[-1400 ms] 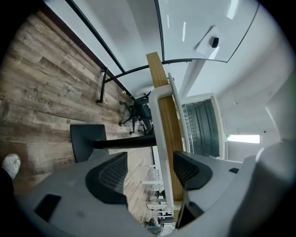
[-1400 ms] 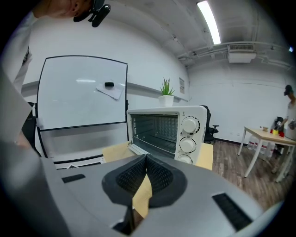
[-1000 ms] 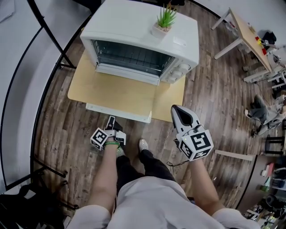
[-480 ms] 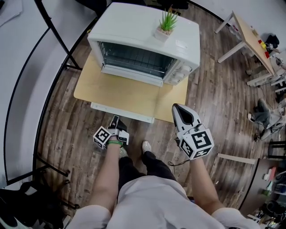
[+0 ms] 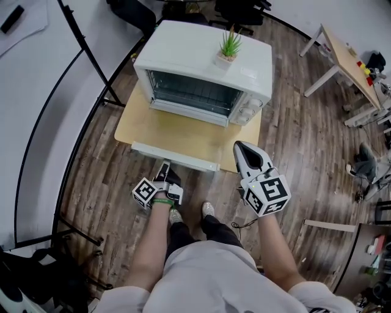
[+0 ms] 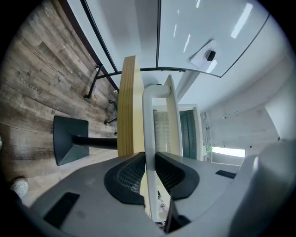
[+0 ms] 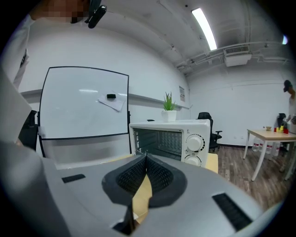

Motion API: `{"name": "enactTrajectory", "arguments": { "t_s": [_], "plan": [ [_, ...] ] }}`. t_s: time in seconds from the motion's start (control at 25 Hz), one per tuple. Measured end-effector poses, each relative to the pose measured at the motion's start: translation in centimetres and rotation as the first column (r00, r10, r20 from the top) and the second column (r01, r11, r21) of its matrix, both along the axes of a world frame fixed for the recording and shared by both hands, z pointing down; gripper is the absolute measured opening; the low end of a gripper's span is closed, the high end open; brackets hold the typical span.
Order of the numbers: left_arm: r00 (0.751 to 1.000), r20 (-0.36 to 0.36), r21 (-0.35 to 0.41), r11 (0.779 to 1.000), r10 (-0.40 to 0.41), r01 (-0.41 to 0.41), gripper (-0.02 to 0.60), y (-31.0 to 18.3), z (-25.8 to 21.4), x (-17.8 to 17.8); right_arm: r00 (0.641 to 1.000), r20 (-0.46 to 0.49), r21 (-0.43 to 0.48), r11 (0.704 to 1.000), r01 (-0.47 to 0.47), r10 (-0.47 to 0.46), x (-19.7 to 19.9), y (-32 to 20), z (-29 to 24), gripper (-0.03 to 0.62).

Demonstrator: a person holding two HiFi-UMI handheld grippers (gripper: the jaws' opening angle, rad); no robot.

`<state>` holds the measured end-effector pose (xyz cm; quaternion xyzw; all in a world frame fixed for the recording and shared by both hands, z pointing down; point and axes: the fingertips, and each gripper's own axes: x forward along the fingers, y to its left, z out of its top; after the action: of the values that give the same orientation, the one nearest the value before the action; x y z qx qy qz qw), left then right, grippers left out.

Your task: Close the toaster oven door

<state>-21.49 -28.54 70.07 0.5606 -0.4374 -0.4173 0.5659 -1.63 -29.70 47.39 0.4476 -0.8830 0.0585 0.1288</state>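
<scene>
A white toaster oven (image 5: pixel 208 67) stands on a small wooden table (image 5: pixel 247 140) with its door (image 5: pixel 183 131) folded down flat toward me. The door's white handle bar (image 5: pixel 174 157) runs along its front edge. My left gripper (image 5: pixel 164 168) points level at that bar; its jaws have just been closing and are now shut on the handle (image 6: pixel 149 125), pads pressed against both sides. In the left gripper view (image 6: pixel 150 155) the table edge (image 6: pixel 127 106) shows beside it. My right gripper (image 5: pixel 239 148) hovers at the table's front right corner, shut and empty (image 7: pixel 145 157), facing the oven (image 7: pixel 171 136).
A small potted plant (image 5: pixel 228 43) sits on top of the oven. A whiteboard (image 7: pixel 83 102) on a black stand curves along the left. A desk (image 5: pixel 345 55) stands far right, and office chairs (image 5: pixel 131 12) behind the oven. My feet are just below the table's front.
The left gripper has risen to the door handle and its jaws have closed onto it. The right gripper has lifted a little. The oven has slid right and down in the head view.
</scene>
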Motion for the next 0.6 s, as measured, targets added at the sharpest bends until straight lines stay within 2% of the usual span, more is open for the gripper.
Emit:
{"name": "enactTrajectory", "arguments": {
  "t_s": [0.16, 0.4, 0.6],
  "plan": [
    [1.0, 0.005, 0.05, 0.999, 0.006, -0.007, 0.071, -0.2, -2.3, -0.1, 1.0, 0.018, 0.03, 1.0, 0.009, -0.01, -0.4, -0.2, -1.4, 0.001],
    [0.999, -0.029, 0.211, 0.978, 0.017, -0.01, 0.087, -1.8, -8.4, 0.0, 0.999, 0.041, 0.066, 0.998, 0.017, -0.019, -0.8, -0.4, -3.2, 0.002],
    [1.0, -0.018, 0.246, 0.969, 0.008, -0.004, 0.104, -3.6, -11.6, 0.0, 0.998, 0.053, 0.087, 0.996, 0.009, -0.014, -0.4, -0.7, -4.2, 0.001]
  ]
}}
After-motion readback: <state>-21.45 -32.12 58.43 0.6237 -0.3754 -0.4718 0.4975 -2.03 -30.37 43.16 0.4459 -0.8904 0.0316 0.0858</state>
